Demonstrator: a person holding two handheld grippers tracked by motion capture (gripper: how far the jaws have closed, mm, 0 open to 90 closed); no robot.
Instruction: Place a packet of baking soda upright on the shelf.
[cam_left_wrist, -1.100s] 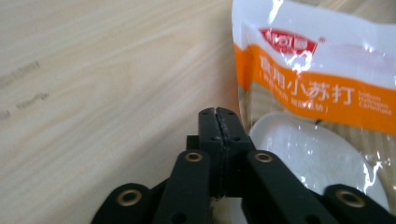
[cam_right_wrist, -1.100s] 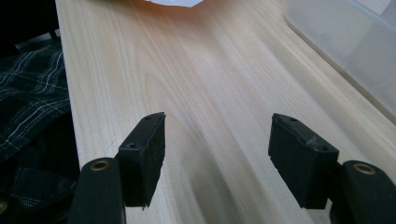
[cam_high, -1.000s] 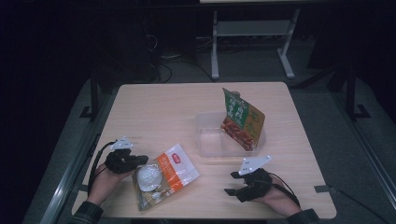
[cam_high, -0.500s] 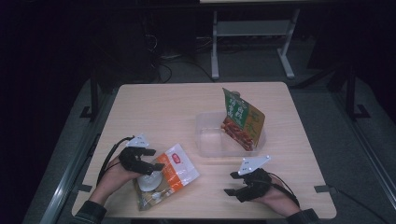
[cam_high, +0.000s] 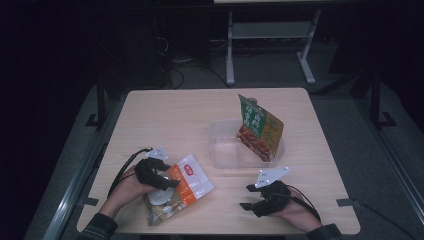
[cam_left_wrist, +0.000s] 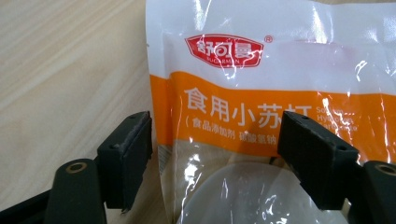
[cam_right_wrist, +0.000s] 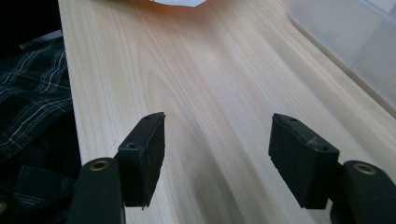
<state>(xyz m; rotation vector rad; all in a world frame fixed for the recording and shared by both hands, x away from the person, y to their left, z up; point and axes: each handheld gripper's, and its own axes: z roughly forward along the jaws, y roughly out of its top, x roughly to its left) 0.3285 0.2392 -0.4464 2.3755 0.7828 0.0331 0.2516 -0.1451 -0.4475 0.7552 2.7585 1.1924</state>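
Note:
A white and orange food pouch (cam_high: 180, 187) lies flat near the table's front left. My left gripper (cam_high: 159, 175) hovers over its left side, open, with the jaws straddling the pouch's left edge (cam_left_wrist: 224, 116) and not closed on it. A green and red snack bag (cam_high: 260, 127) stands tilted in a clear plastic tub (cam_high: 222, 150) at the table's middle right. My right gripper (cam_high: 250, 197) rests low at the front right, open (cam_right_wrist: 217, 158), with bare wood between its jaws.
The pale wooden table (cam_high: 175, 115) has open room across its back and left. The tub's wall (cam_right_wrist: 355, 46) is at the upper right of the right gripper view. A plaid sleeve (cam_right_wrist: 28, 93) lies past the table's edge. Dark floor and a white desk frame (cam_high: 270, 45) lie behind.
My left gripper has moved right from the table's left edge onto the pouch and now straddles its left side. The right gripper has stayed still.

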